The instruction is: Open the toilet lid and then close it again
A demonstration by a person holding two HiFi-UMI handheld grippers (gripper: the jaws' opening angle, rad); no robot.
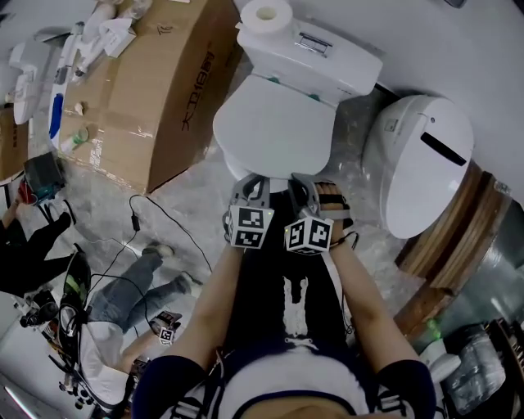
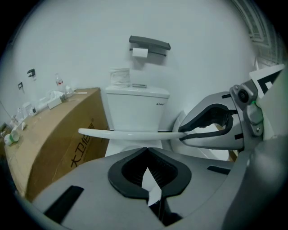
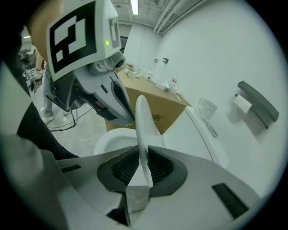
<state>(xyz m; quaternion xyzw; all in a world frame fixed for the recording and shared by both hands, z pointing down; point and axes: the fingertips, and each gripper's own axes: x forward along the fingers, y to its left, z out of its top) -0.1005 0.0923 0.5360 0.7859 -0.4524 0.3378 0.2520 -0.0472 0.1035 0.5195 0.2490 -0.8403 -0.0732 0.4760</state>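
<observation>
The white toilet stands ahead of me against the wall. Its lid lies nearly flat, with the front edge a little above the seat. My right gripper is shut on the front rim of the lid, which runs between its dark pads. The left gripper view shows the same hold from the side, on the thin lid edge. My left gripper hovers beside it at the rim, its jaws shut with the tips touching, holding nothing.
A large cardboard box lies left of the toilet, with small items on top. A second white toilet body rests on wooden boards to the right. A paper roll sits on the tank. Cables and a seated person are at the left.
</observation>
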